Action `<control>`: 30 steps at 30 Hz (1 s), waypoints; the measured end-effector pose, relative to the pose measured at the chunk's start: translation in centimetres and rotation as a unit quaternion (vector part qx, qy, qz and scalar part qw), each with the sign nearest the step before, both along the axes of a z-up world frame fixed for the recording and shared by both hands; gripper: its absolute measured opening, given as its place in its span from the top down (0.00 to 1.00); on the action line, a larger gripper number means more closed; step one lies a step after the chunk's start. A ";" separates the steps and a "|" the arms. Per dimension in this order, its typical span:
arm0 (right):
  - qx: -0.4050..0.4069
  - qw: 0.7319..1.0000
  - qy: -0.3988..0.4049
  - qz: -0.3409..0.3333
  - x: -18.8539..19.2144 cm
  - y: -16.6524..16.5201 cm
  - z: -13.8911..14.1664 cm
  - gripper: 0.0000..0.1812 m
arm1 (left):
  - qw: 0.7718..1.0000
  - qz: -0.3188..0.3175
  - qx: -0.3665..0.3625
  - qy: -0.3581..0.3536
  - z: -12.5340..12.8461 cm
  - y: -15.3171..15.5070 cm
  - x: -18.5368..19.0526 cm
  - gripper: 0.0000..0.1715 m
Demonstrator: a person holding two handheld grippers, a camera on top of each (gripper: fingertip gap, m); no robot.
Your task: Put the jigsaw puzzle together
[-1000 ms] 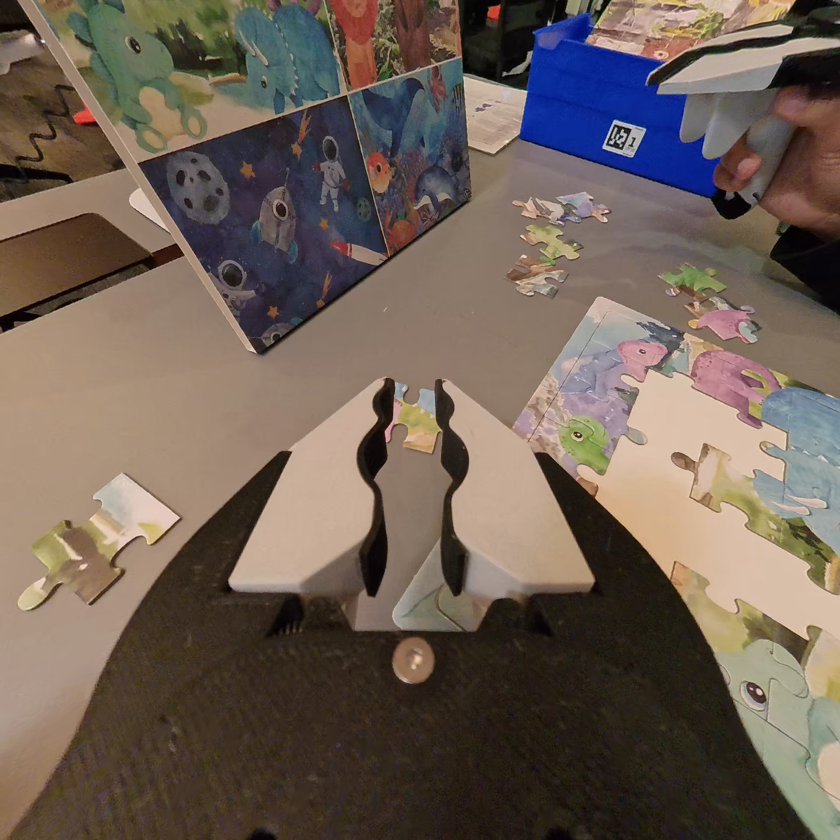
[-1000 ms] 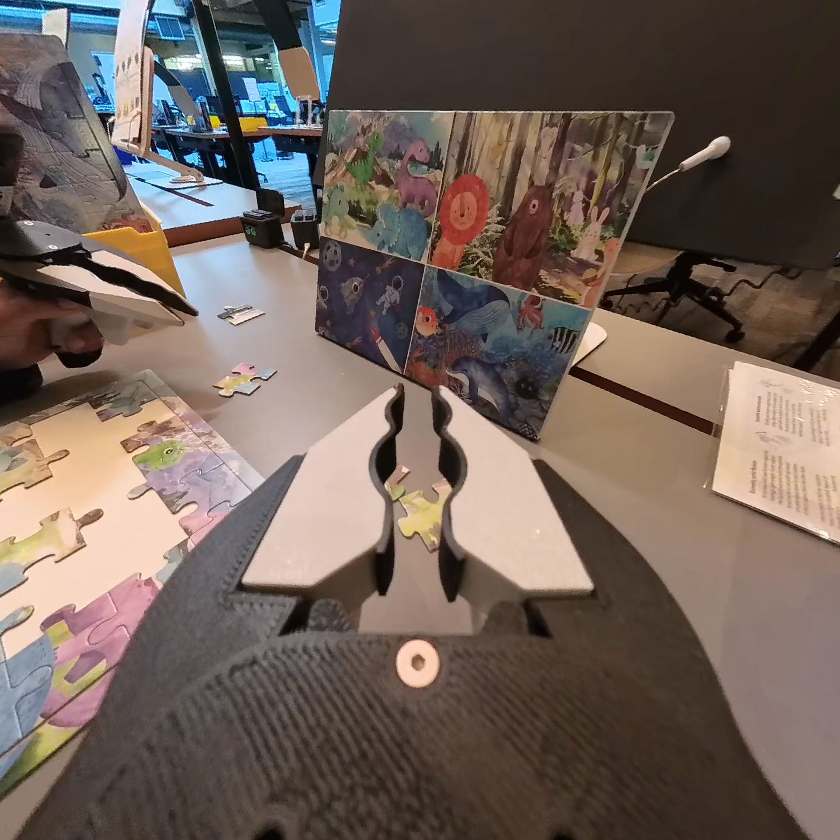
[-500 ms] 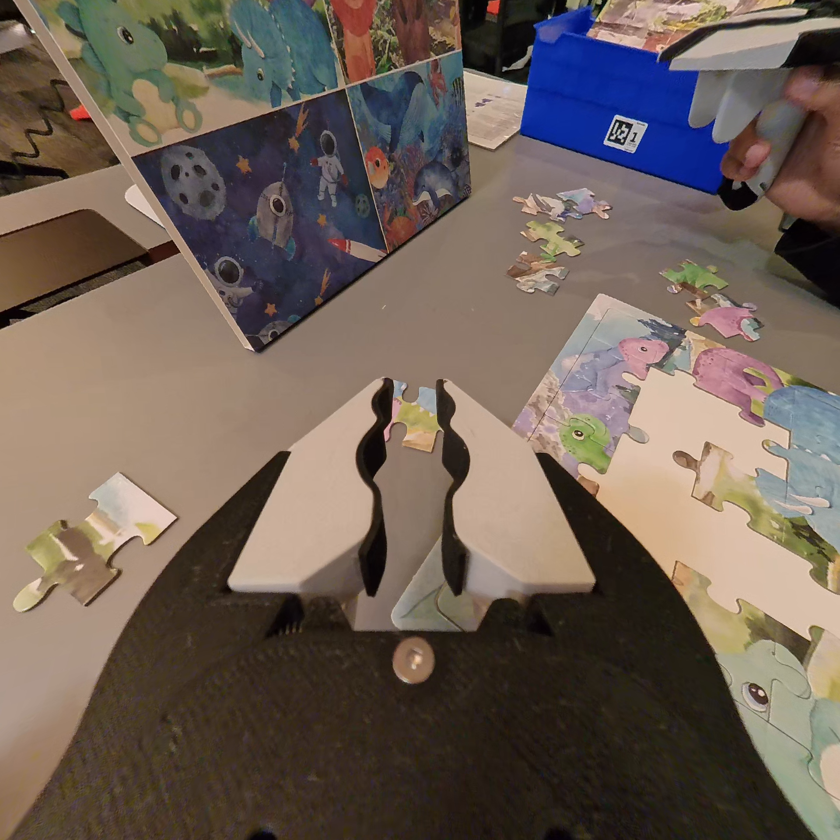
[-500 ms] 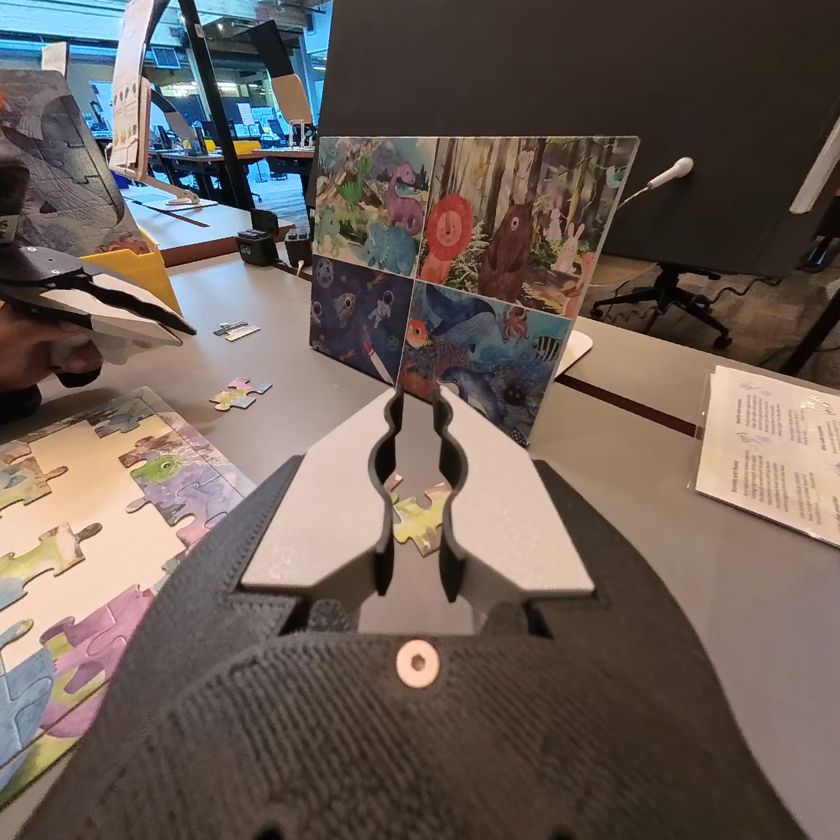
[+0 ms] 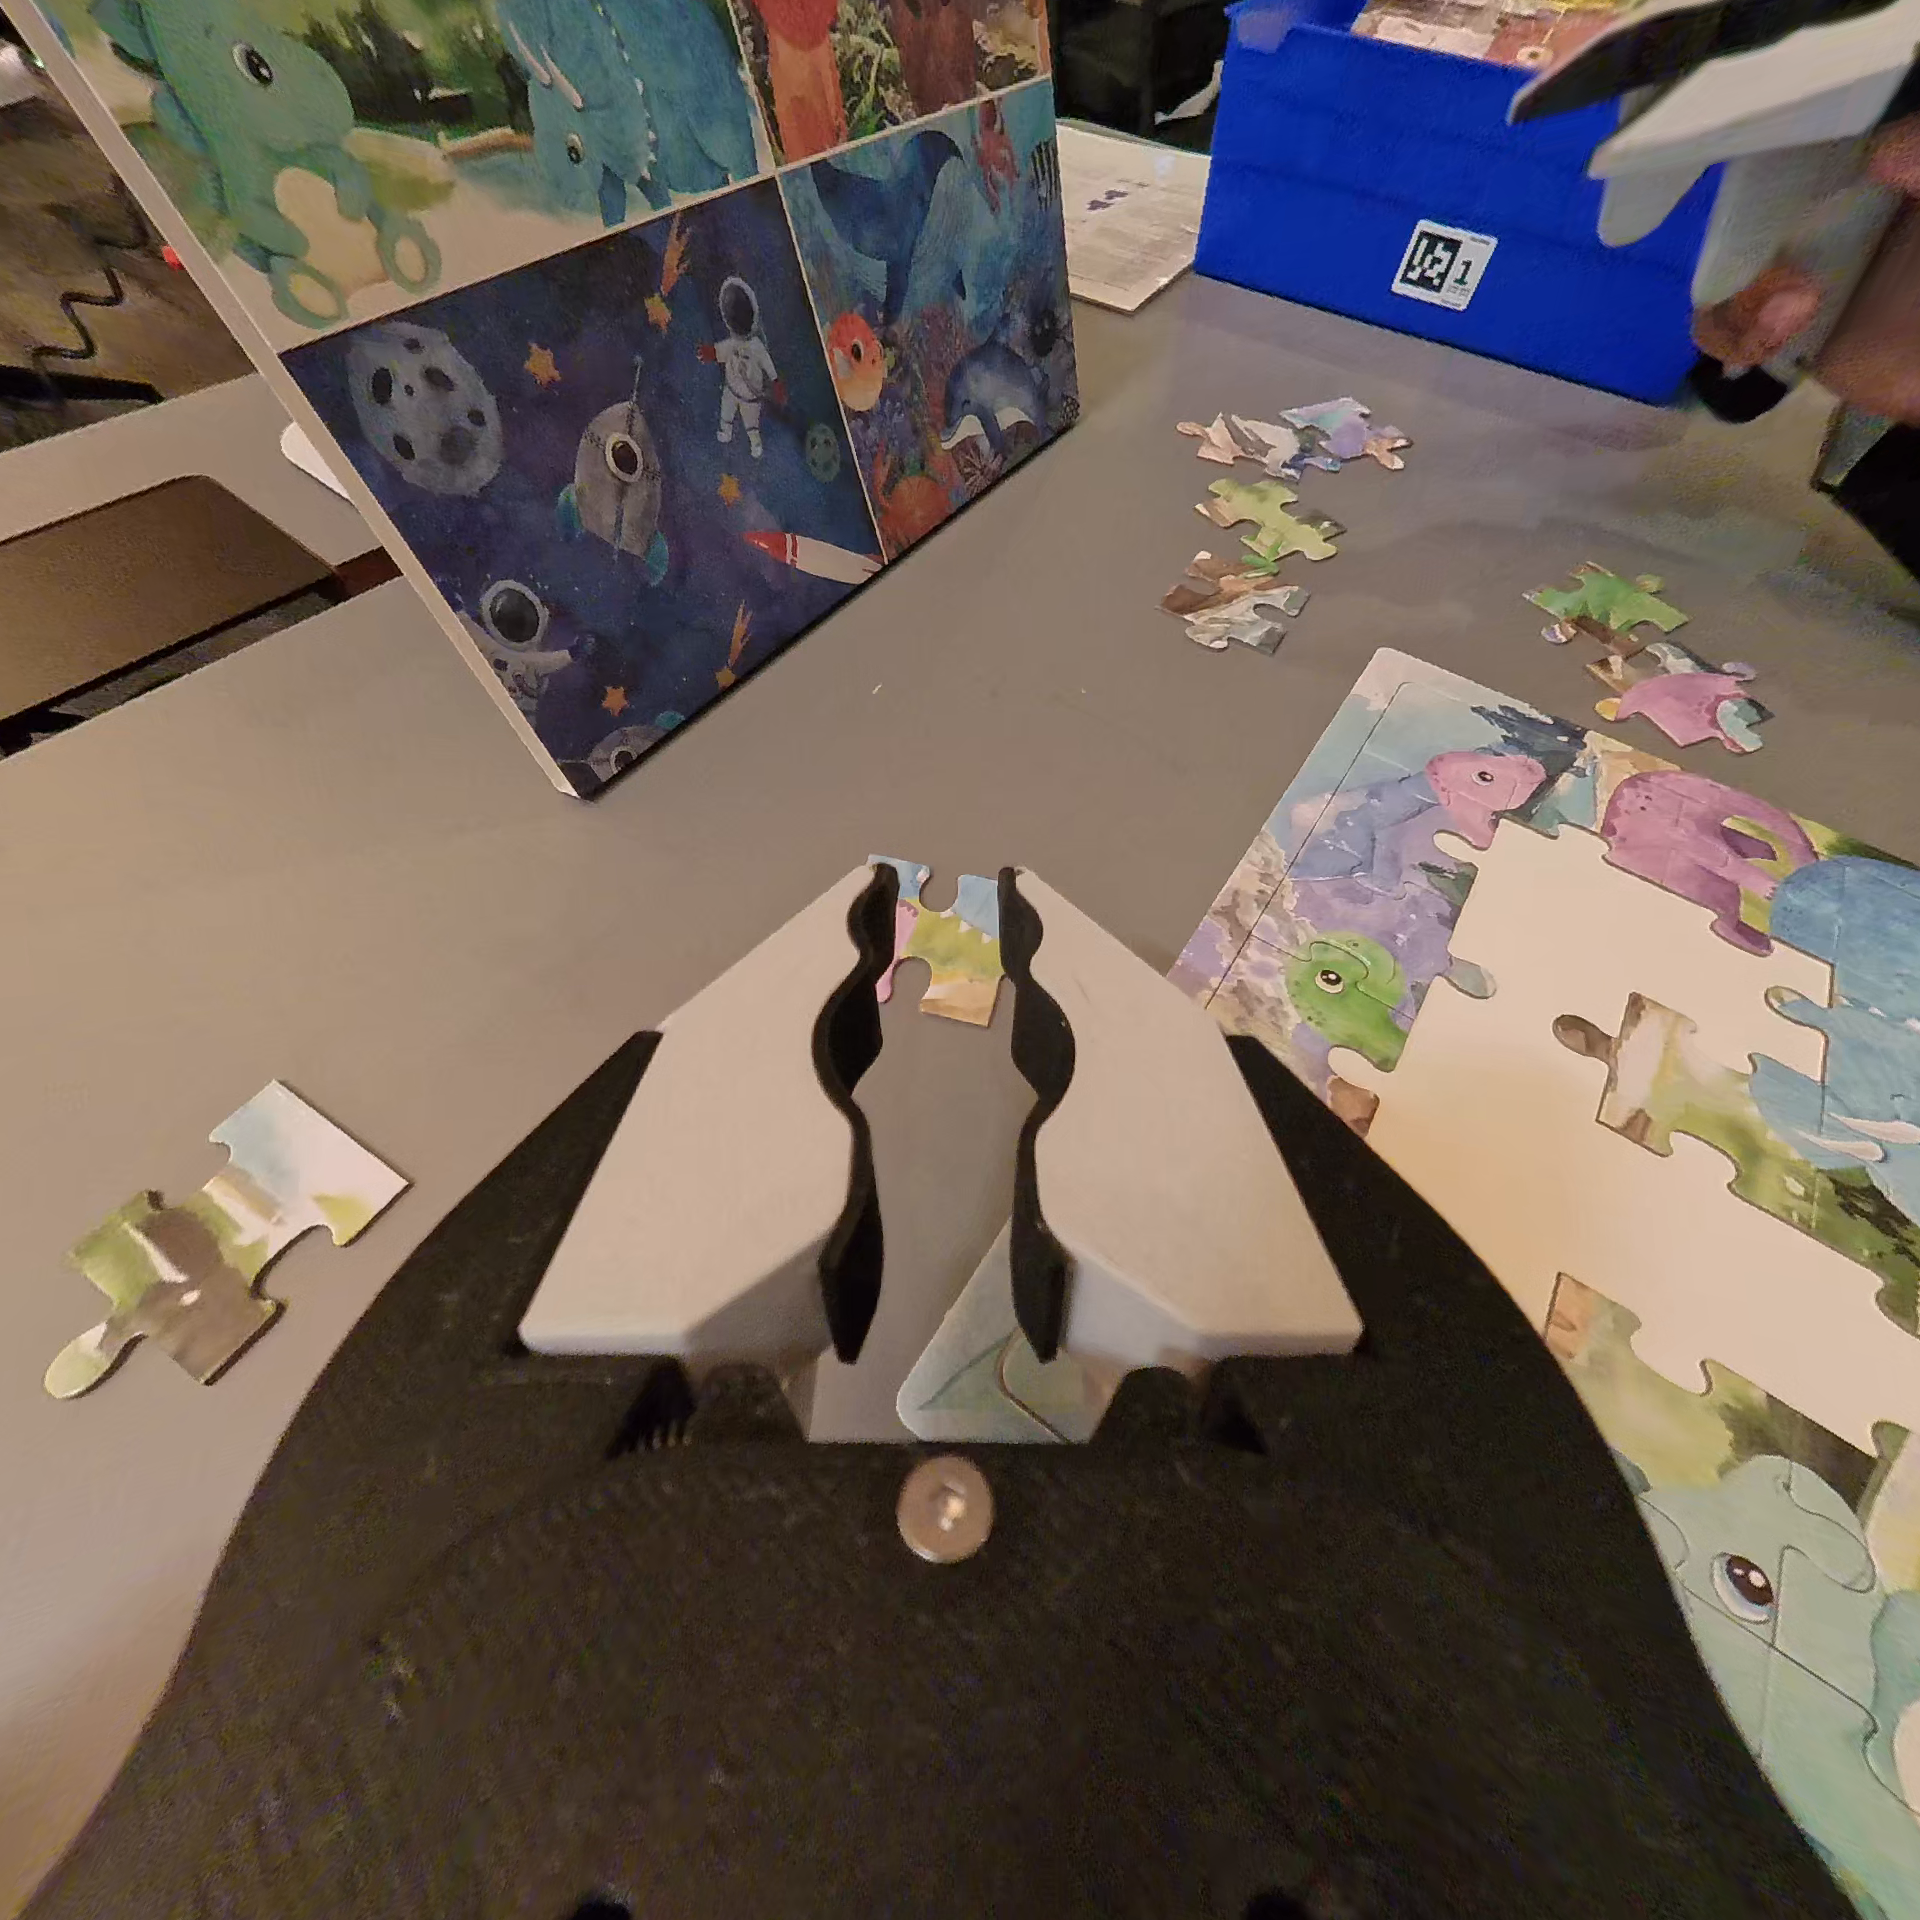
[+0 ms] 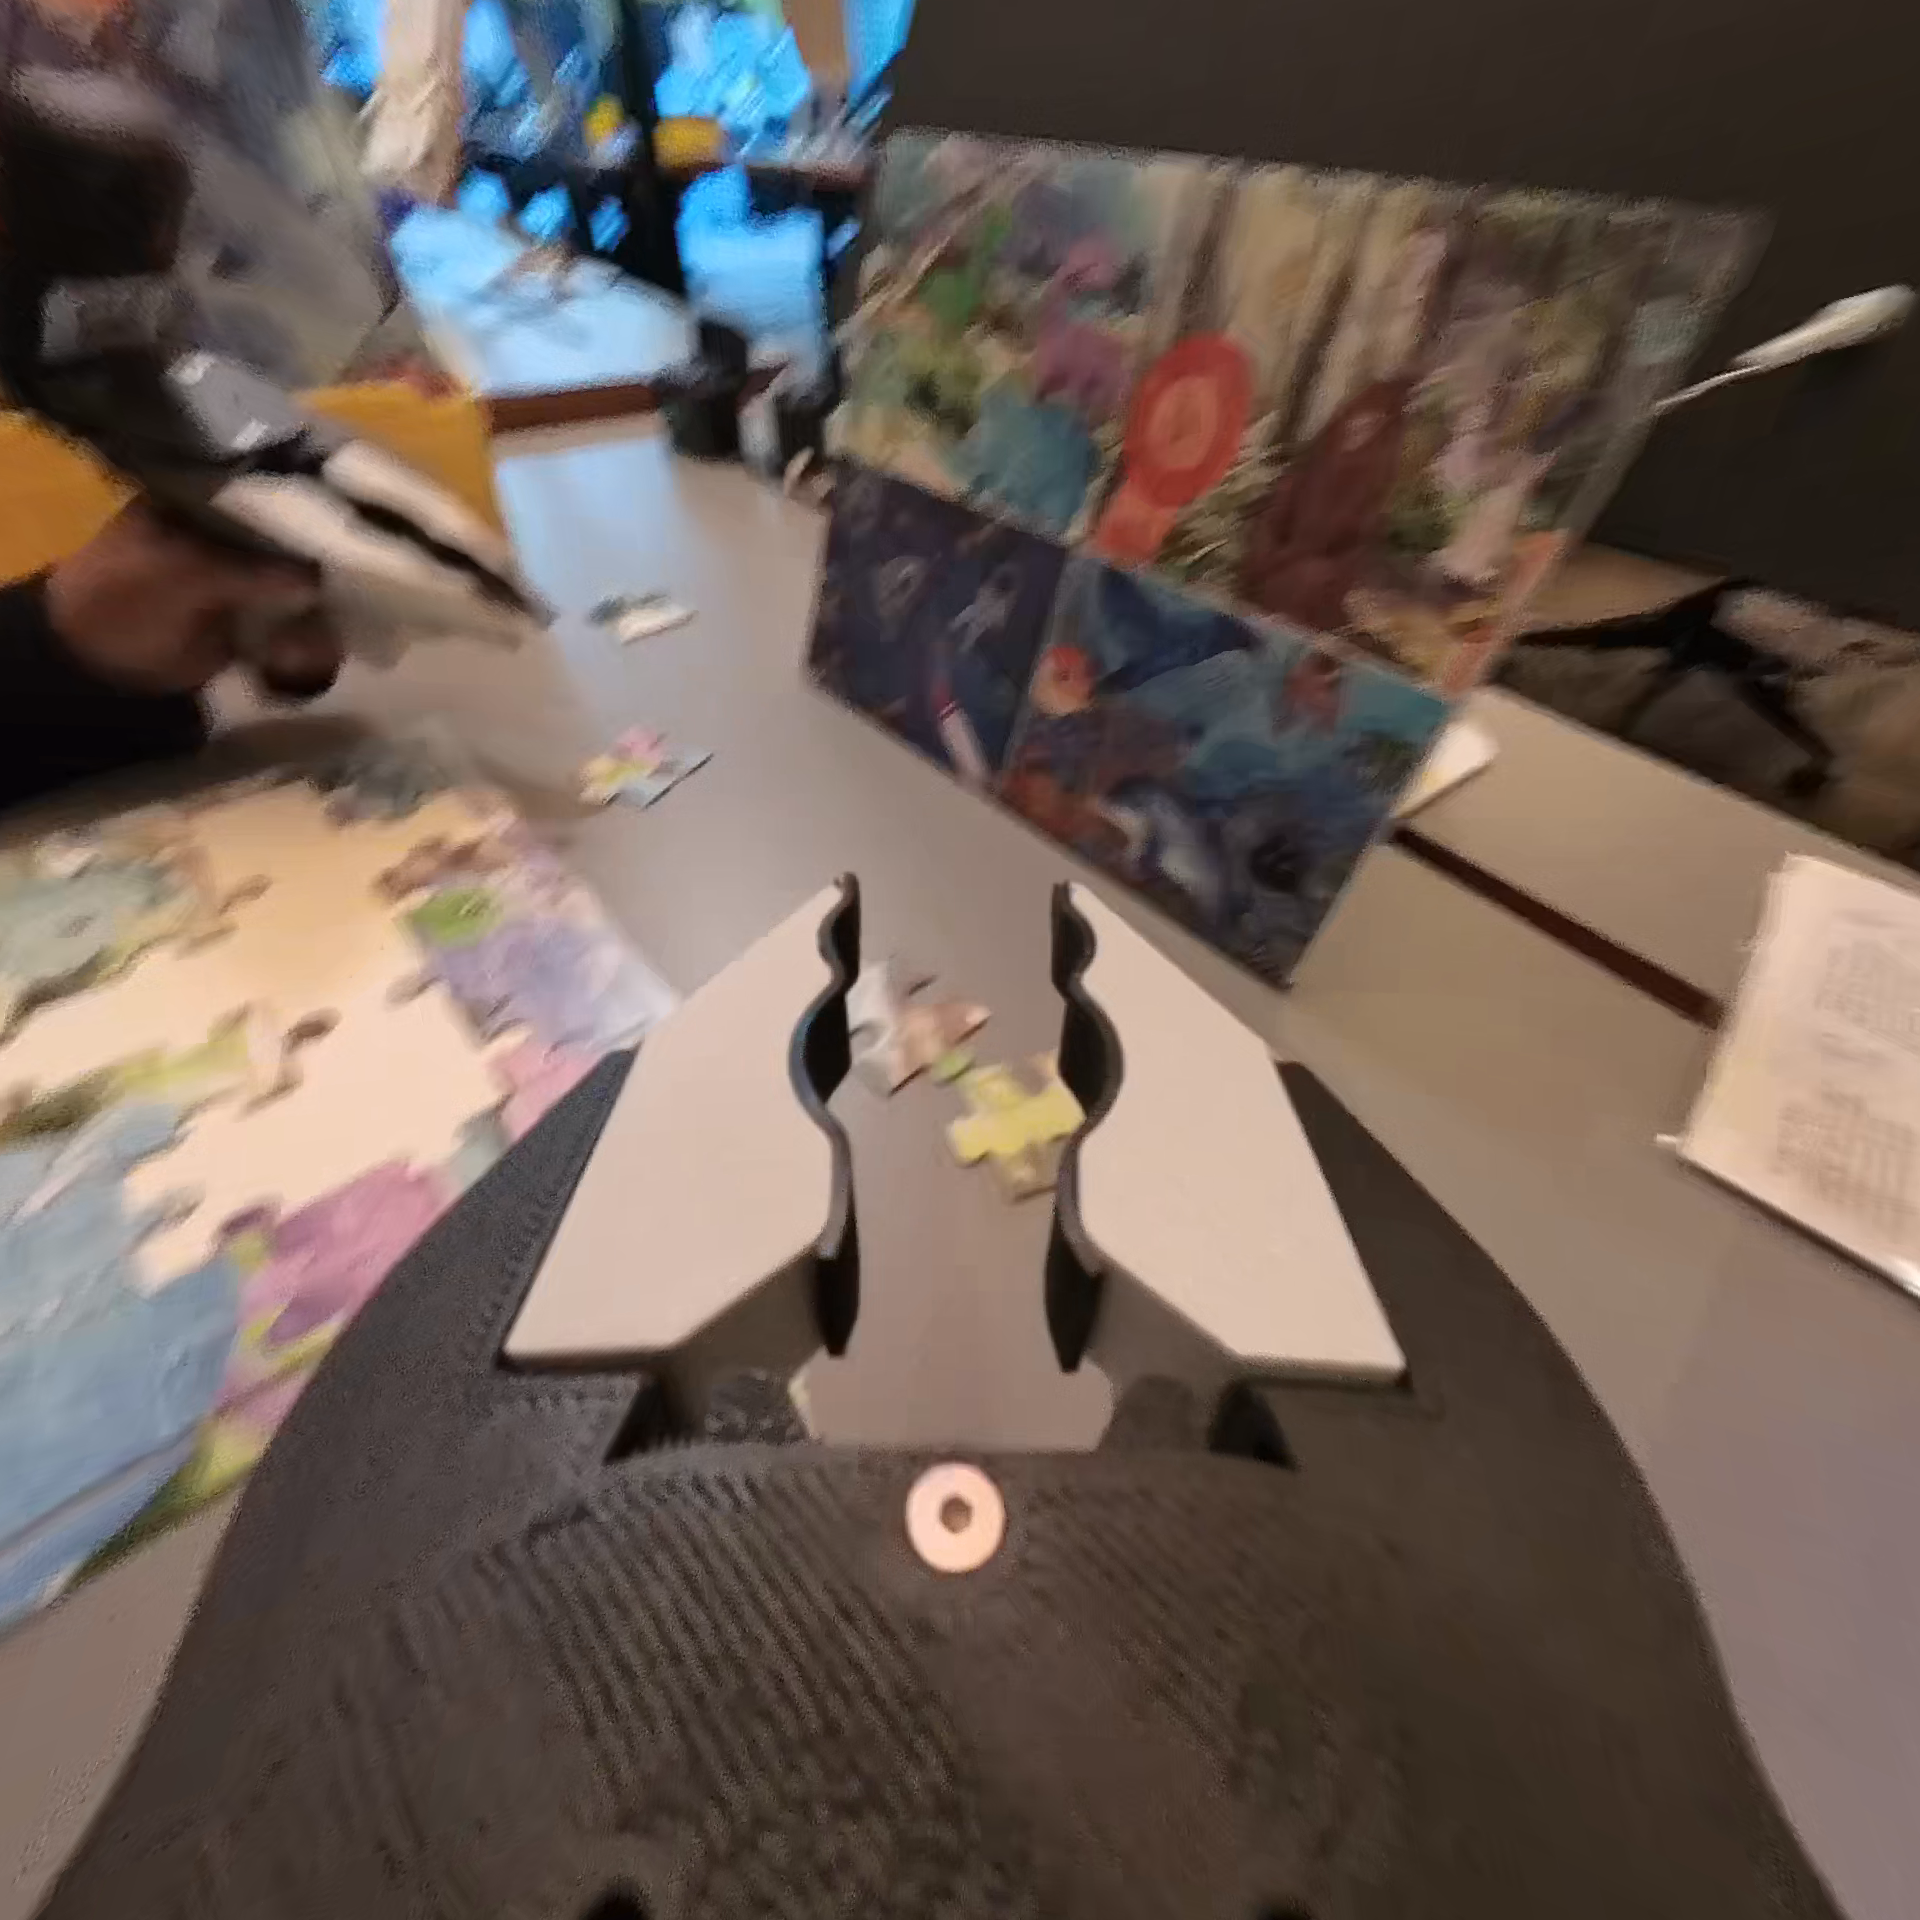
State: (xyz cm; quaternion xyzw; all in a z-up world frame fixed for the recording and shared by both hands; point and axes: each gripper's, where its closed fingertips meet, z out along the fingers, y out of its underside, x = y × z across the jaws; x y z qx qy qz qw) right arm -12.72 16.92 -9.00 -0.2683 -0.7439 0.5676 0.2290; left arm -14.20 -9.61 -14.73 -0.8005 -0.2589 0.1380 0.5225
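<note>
A: Status, left gripper (image 5: 940,883)?
B: Jaws apart w/ a narrow gap, grasping nothing. A loose piece (image 5: 945,951) lies flat on the grey table (image 5: 520,883) betw. the fingertips.

A: Right gripper (image 6: 954,904)?
B: Jaws spread wider, nothing held. Two loose pieces (image 6: 966,1070) on the table betw. and just past the tips (view is blurred, so detail is poor).

A: Puzzle location?
B: Puzzle board (image 5: 1621,1101) flat on the table, right of the left gripper; edges partly filled, centre bare. One odd piece (image 5: 208,1236) lies well to the left. More pieces (image 5: 1262,520) sit beyond the board, near a blue bin (image 5: 1351,145). Picture panel (image 5: 665,416) stands tilted behind.
</note>
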 end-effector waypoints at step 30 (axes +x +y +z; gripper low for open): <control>0.260 0.926 -0.178 0.209 9.4 -2.7 -12.0 0.96 | 1.000 0.004 -0.016 -0.004 -0.9 -0.1 -0.3 0.89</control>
